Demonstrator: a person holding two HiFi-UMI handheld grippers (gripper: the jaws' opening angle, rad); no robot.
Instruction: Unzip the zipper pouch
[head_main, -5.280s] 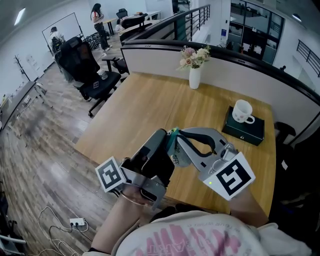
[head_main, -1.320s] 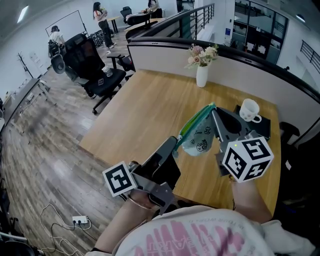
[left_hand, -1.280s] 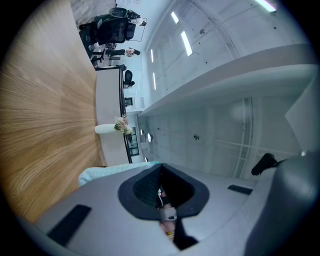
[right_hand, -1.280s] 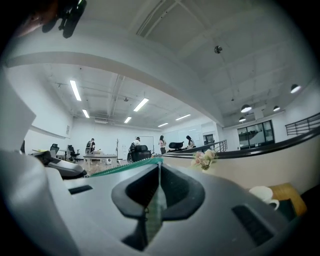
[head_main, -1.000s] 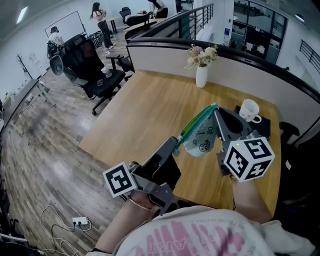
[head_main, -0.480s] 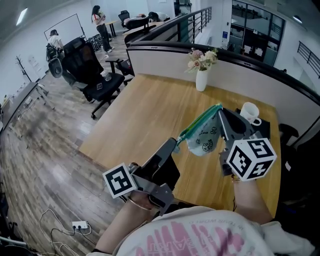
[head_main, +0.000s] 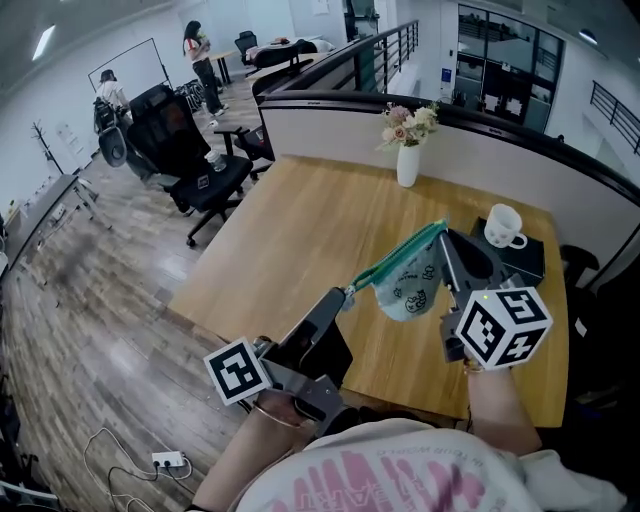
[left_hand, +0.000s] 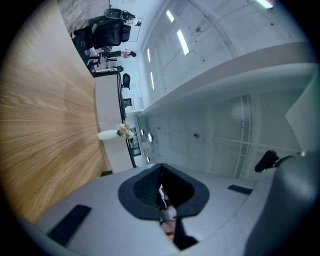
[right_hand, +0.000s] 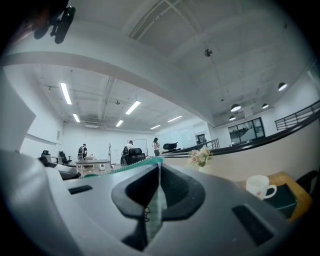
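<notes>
The pale mint pouch (head_main: 412, 282), printed with small cartoons, hangs in the air above the wooden table (head_main: 300, 230). In the head view its green zipper band (head_main: 395, 258) stretches between both grippers. My right gripper (head_main: 444, 234) is shut on the pouch's upper corner, and the fabric (right_hand: 156, 210) is pinched between its pads in the right gripper view. My left gripper (head_main: 346, 291) sits lower and to the left, shut on the zipper pull (left_hand: 163, 199) at the band's other end. The pouch's far side is hidden.
A white vase of flowers (head_main: 407, 160) stands at the table's far edge. A white mug (head_main: 503, 226) sits on a dark box (head_main: 520, 262) at the right. Black office chairs (head_main: 190, 160) and people stand on the floor to the left.
My left gripper has drawn down and left, away from the right one, so the green zipper band between them is longer. The right gripper and pouch have barely shifted.
</notes>
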